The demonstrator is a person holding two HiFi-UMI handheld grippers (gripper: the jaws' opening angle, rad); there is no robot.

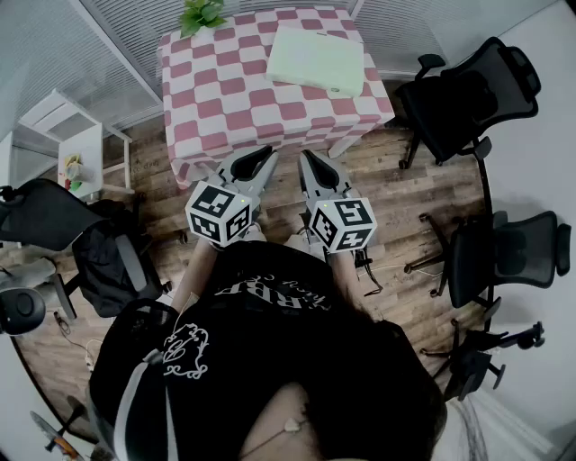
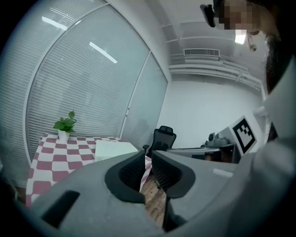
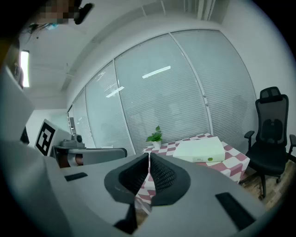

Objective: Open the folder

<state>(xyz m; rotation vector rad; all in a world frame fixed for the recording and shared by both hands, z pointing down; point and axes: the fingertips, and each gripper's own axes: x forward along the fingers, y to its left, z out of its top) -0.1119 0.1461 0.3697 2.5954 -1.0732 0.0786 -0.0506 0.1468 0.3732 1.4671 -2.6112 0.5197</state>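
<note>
A pale green folder (image 1: 317, 58) lies shut and flat on the far right part of a table with a pink-and-white checked cloth (image 1: 225, 99). I hold both grippers side by side in front of my chest, short of the table's near edge and above the wooden floor. My left gripper (image 1: 265, 164) is shut with nothing between its jaws, and so is my right gripper (image 1: 307, 164). In the left gripper view the folder (image 2: 114, 148) lies beyond the shut jaws of the left gripper (image 2: 148, 155). In the right gripper view the folder (image 3: 201, 150) sits to the right of the right gripper (image 3: 149, 155).
A small potted plant (image 1: 200, 13) stands at the table's far left corner. Black office chairs stand to the right (image 1: 468, 94) (image 1: 508, 252) and another at the left (image 1: 45, 216). A white shelf unit (image 1: 67, 135) is at the left. Blinds cover the windows behind the table.
</note>
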